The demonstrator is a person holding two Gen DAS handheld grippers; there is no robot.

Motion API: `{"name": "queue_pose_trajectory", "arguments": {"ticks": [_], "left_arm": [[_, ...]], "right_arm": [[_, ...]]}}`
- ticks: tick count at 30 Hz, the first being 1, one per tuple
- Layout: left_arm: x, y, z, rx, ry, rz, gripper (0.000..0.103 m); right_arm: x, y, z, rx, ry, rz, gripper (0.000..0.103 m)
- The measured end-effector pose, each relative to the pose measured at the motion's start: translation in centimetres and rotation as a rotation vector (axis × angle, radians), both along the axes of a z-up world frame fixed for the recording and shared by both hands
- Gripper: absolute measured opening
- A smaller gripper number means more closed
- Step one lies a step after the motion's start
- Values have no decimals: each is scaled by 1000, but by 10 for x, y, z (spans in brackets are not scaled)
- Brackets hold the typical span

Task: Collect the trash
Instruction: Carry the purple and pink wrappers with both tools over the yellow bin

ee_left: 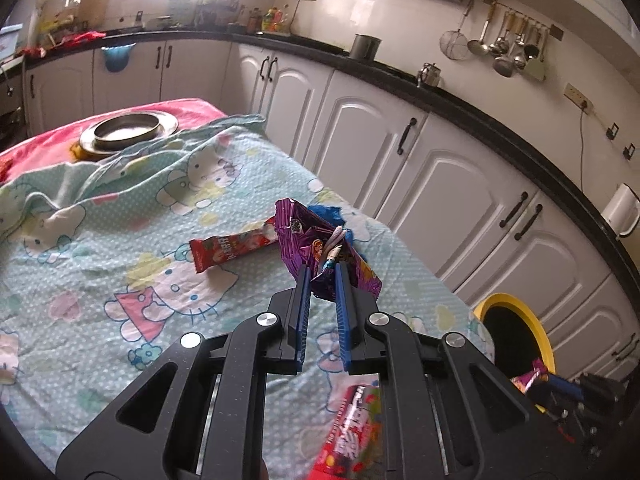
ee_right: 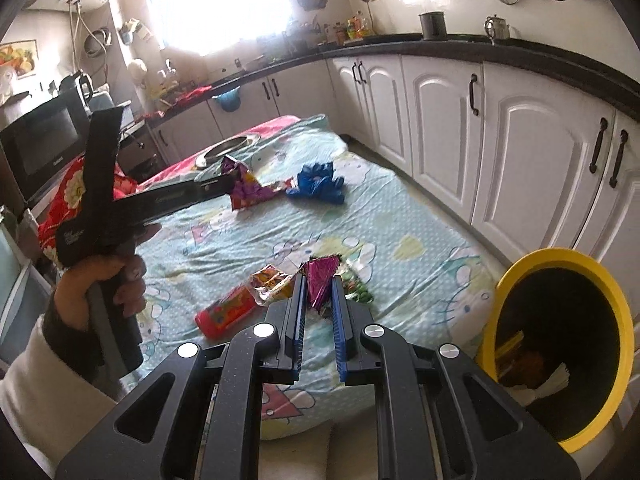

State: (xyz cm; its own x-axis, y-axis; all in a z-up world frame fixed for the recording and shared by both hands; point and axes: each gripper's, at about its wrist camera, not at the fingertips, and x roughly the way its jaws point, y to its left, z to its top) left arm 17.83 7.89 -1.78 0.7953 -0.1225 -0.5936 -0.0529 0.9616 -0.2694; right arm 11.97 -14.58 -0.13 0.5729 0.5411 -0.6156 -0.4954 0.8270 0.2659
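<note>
Pale blue cloth (ee_right: 400,216) with cartoon cats covers a table in a kitchen with white cabinets (ee_right: 532,148) and a black countertop (ee_right: 520,50).

Far left in the right wrist view, a person's hand (ee_right: 102,284) grips the handle of the left gripper (ee_right: 230,180), which reaches out over the cloth. Its jaws are clenched on a purple snack wrapper (ee_right: 250,188), held up clear of the cloth. Just to the right of it a crumpled blue wrapper (ee_right: 318,182) lies on the cloth.

Nearer the camera, a red tube-shaped packet (ee_right: 226,314) and a yellow-orange wrapper (ee_right: 272,284) lie side by side on the cloth. Next comes the right gripper (ee_right: 318,292), its blue-padded jaws pinched tight on a magenta foil wrapper (ee_right: 322,280). A green wrapper (ee_right: 358,290) lies just beyond. At the far right a yellow-rimmed bin (ee_right: 600,276) with a black inside stands beside the table, with some trash already in it.

From the left wrist view, a steel bowl (ee_left: 126,130) sits at the far left end of the table on pink cloth (ee_left: 48,146). A red wrapper (ee_left: 232,248) lies flat at the middle. To its right, the purple wrapper fills the closed jaws.
</note>
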Motion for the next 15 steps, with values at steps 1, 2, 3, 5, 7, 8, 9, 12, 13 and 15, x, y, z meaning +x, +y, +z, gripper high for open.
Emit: {"name": "queue_pose_trajectory", "arguments": {"ticks": [1,2,3,5,7,8,9,12,13,15], "left_arm": [[-2,-2,2,1,-5,-4,7],[-3,-4,4,3,-8,-9,7],[-3,-6,5,5,-11,-13,7],[-4,-11,7,9,-15,-24,7],[-5,-18,9,14,-19,-34,7],[-5,-20,10,15,-20,-40,7],[-5,-23,10,17,-22,-46,7],[-6,-34,13,25,-28,-67,7],[-7,-38,14,26,-31,-75,7],[-7,-46,16,32,-37,-90,7]], "right_arm": [[1,-3,2,3,-6,-6,12],[1,-5,4,6,-10,-12,12],[1,-8,7,9,-14,-18,12],[2,-13,10,14,-23,-30,12],[3,-20,13,19,-31,-45,12],[3,-23,14,21,-35,-53,12],[4,-25,15,23,-39,-59,12],[6,-37,20,29,-51,-86,12],[7,-41,21,31,-55,-95,12],[8,-49,24,33,-66,-115,12]]}}
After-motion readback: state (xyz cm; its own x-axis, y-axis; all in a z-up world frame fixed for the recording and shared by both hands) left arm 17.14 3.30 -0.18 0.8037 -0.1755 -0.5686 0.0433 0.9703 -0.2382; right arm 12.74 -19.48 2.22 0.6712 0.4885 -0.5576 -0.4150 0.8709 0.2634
